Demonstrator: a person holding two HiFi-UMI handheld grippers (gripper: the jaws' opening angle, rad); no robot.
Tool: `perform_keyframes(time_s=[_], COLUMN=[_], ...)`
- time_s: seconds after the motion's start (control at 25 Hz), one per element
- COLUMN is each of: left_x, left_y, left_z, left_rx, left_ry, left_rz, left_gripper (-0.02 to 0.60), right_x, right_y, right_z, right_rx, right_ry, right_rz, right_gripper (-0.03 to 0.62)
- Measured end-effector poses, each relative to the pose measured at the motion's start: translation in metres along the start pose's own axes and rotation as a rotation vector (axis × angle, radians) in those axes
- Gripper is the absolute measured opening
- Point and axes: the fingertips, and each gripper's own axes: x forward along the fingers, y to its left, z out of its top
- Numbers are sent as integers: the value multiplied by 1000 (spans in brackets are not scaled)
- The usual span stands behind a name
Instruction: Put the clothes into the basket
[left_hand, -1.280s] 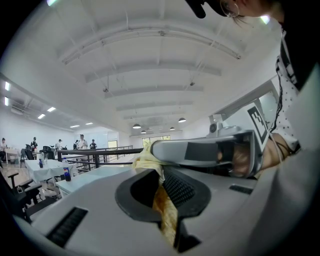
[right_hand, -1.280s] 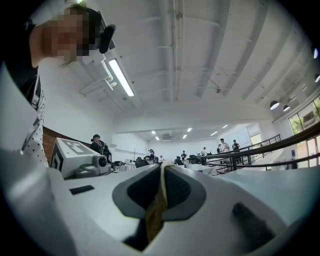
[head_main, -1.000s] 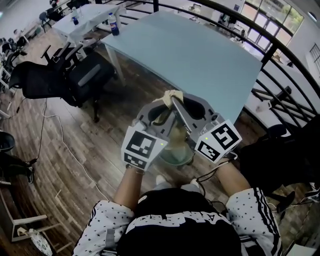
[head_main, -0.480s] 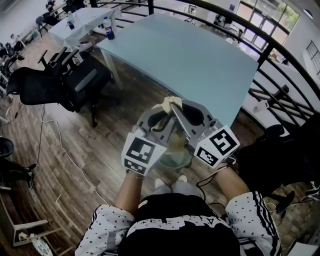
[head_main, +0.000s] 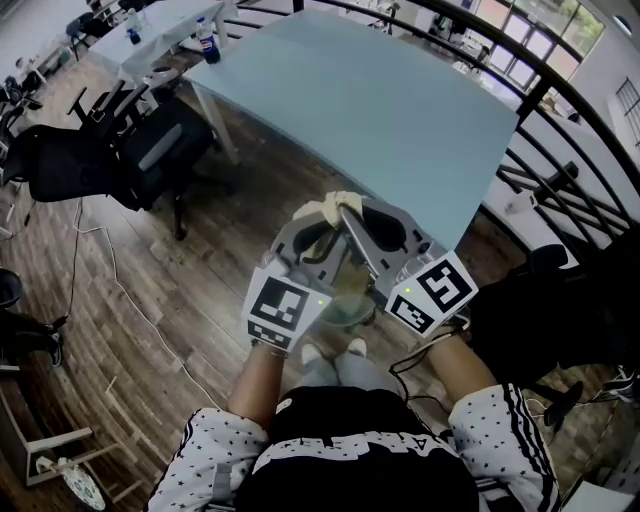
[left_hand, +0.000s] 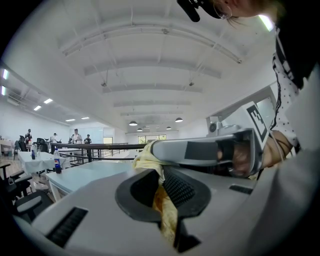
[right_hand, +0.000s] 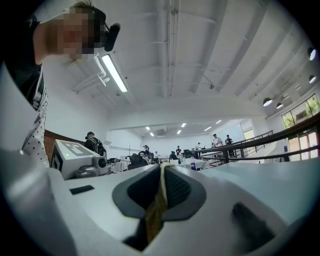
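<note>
Smooth pale-blue table (head_main: 400, 110) | left gripper (left_hand: 162, 182), right gripper (right_hand: 161, 187) both pinch crumpled yellow cloth (head_main: 335, 206)

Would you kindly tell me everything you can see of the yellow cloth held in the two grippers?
The yellow cloth is a soft, crumpled fabric. It is pale cream where it bunches above the gripper tips and deeper yellow in its folds. The left gripper and the right gripper are both shut on it, pinching it close together between their ribbed pads. It is held in the air near the pale blue table, with a strip trailing down behind the pads. Its full shape is hidden.
</note>
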Motion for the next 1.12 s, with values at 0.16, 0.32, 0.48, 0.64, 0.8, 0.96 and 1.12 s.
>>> perform_keyframes(time_s=[0.16,0.32,0.48,0.64,0.8,0.96,1.12], left_x=[6,8,12,14,19,22,24], left_y=[-2,-3,-5,-4,-2,-4,-3], left_z=[-14,-27,-38,-46,-53,-65,-72], left_rx=[-15,-31,-45,-43,-46,-52,-70], left_ry=[21,39,58,70,76,100,113], left_rz=[-4,-12,-16,-16,-18,-24,-24], left_gripper=[37,37,37,37,37,37,37], right_x=[-2,-2,-4,-3,-1,-2,-2], right_y=[-6,-9,-12,-14,-18,-22,-24], right_z=[-14,-28,-39,-47,-54,-67,-74], right_rx=[25,38,49,50,51,49,55], right_ry=[16,36,55,67,79,105,121], right_rz=[-6,-4,-6,-6,-5,-4,-1], right_gripper=[34,35,34,35,35,34,34])
